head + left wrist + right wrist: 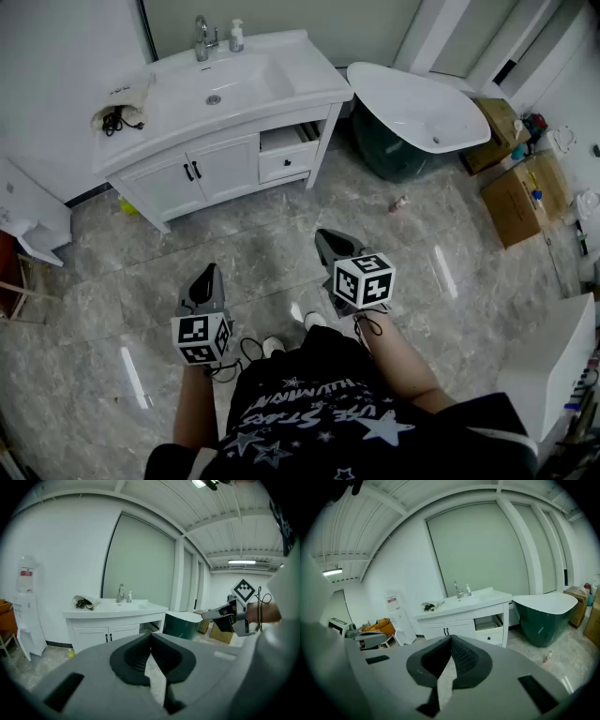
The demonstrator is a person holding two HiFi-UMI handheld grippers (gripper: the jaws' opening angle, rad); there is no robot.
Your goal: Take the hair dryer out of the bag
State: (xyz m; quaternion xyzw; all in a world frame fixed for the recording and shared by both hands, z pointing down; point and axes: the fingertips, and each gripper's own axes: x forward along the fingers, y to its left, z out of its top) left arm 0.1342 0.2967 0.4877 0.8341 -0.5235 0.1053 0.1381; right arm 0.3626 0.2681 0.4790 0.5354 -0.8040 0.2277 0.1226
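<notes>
A clear plastic bag (123,114) with a black hair dryer and its cord inside lies at the left end of the white vanity top (281,89). The same bag (84,602) shows far ahead in the left gripper view, and the bag (429,605) also shows in the right gripper view. My left gripper (210,272) and right gripper (322,235) hover over the floor a good way short of the vanity. Both point forward and a little down. The left gripper (151,637) is shut with nothing in it, and so is the right gripper (451,640).
A dark green bathtub (422,108) stands right of the vanity, with cardboard boxes (520,192) beyond it. One vanity drawer (286,150) hangs open. A white water dispenser (28,220) stands at the left, and a small bottle (400,202) lies on the marble floor.
</notes>
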